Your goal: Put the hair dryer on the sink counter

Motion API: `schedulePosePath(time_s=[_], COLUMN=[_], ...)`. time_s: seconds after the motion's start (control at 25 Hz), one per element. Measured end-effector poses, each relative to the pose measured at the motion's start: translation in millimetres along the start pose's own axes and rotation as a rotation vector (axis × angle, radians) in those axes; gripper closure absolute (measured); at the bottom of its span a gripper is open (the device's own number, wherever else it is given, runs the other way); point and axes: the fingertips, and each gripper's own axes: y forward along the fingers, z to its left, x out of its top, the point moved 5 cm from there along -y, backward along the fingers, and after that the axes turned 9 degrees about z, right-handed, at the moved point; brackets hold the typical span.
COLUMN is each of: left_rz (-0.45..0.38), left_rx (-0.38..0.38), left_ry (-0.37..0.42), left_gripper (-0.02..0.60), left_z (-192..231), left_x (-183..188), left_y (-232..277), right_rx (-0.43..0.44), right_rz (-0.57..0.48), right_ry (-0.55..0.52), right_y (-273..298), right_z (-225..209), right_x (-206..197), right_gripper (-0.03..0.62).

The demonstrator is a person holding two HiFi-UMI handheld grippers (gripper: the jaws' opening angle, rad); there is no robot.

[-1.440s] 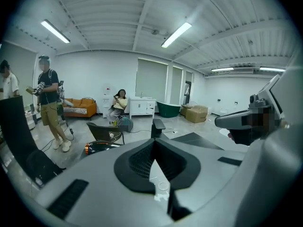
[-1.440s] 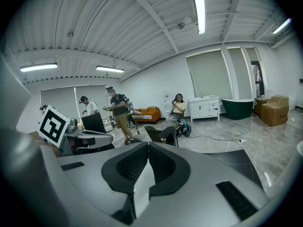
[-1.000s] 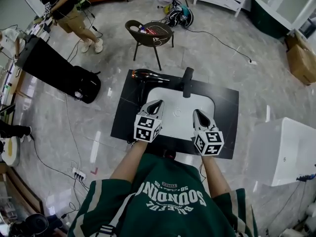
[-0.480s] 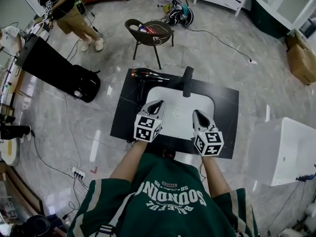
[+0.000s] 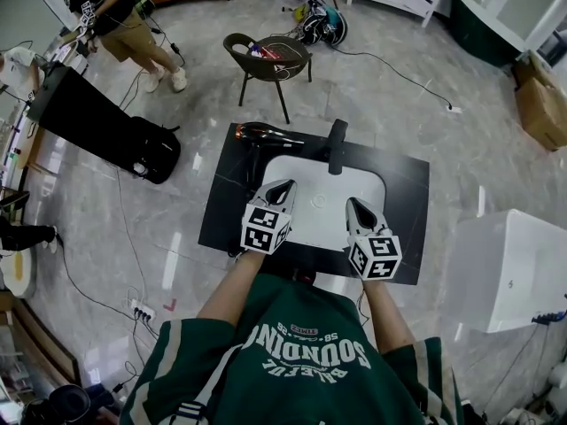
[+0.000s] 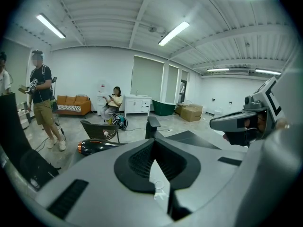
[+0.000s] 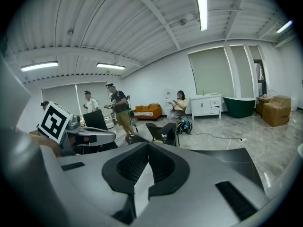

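**A:** Where is the hair dryer (image 5: 266, 136)?

**B:** It lies on its side at the far left corner of the desk (image 5: 403, 184), the black sink counter in front of you. Its barrel runs along the far edge, with the orange-ringed end toward the left edge. The handle points back toward you, just beside the far left corner of the white basin (image 5: 319, 204). The black faucet (image 5: 336, 146) stands at the middle of the far edge, near the barrel's other end but apart from it.

**A:** And the grippers?

**B:** You hold both over the near half of the desk, side by side and pointing away from you. Your left gripper (image 5: 283, 185) is over the basin's near left part and your right gripper (image 5: 353, 203) over its near right part. Both are well apart from the hair dryer.

**A:** What are the jaws doing?

**B:** On your left gripper they are pressed together at the tips with nothing between them. Your right gripper looks the same: the jaws meet at the front and hold nothing.

**A:** Can the left gripper view see the hair dryer?

**B:** Yes, low on its left side, beyond the jaws, with the orange ring showing. A dark chair (image 5: 266, 58) stands on the floor past the desk's far edge, behind the hair dryer.
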Motion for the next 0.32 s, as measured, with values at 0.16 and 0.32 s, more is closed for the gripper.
schedulePosePath(time_s=[0.16, 0.32], left_rz=[0.006, 0.01], left_rx=[0.001, 0.003], left_ry=[0.008, 0.01], left_gripper=[0.571, 0.571], left_z=[-0.4, 2.6], left_x=[-0.5, -2.7], left_y=[0.4, 1.8], right_rx=[0.012, 0.02], right_rz=[0.0, 0.007], right_ry=[-0.002, -0.004], right_y=[3.3, 8.6], right_z=[2.6, 5.1], right_x=[1.6, -0.2], right_gripper=[0.551, 0.552])
